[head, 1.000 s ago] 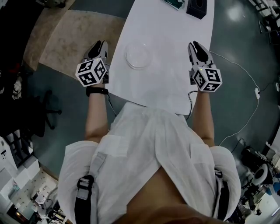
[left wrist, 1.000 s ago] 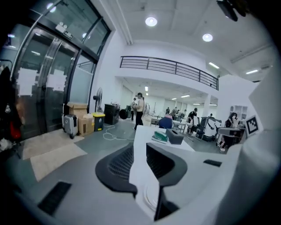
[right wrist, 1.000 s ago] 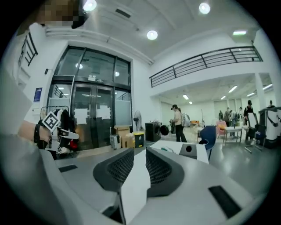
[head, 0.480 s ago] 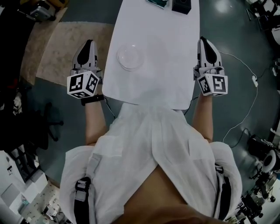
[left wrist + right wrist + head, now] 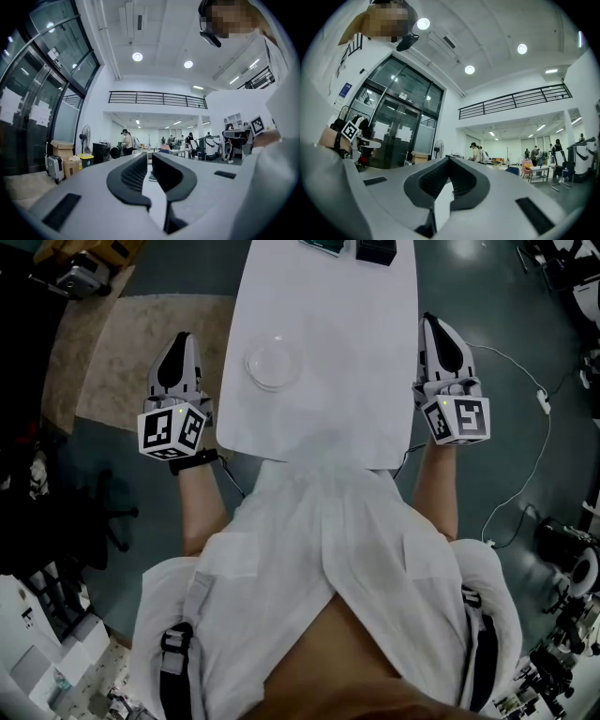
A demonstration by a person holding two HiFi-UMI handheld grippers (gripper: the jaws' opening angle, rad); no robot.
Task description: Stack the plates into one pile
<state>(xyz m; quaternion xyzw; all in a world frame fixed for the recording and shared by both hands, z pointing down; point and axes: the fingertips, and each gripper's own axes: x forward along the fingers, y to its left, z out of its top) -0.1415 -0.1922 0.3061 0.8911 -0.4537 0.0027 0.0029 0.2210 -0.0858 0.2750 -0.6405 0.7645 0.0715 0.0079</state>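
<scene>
A pile of clear glass plates (image 5: 274,365) rests on the white table (image 5: 328,409), left of its middle. My left gripper (image 5: 178,339) hangs off the table's left side, over the floor, level and apart from the pile. In the left gripper view its jaws (image 5: 149,157) are shut with nothing between them. My right gripper (image 5: 433,322) is just past the table's right edge. In the right gripper view its jaws (image 5: 449,159) meet at the tips and are empty. Both gripper views look out into the room, with no plates in sight.
Dark boxes (image 5: 377,249) and a teal item (image 5: 324,246) sit at the table's far end. A beige rug (image 5: 117,343) lies on the floor to the left, a white cable (image 5: 527,371) to the right. A black chair (image 5: 89,507) stands at the left.
Both grippers have drawn apart, from over the table's front corners to outside its two sides. Their jaws have closed. The plate pile has stayed in place.
</scene>
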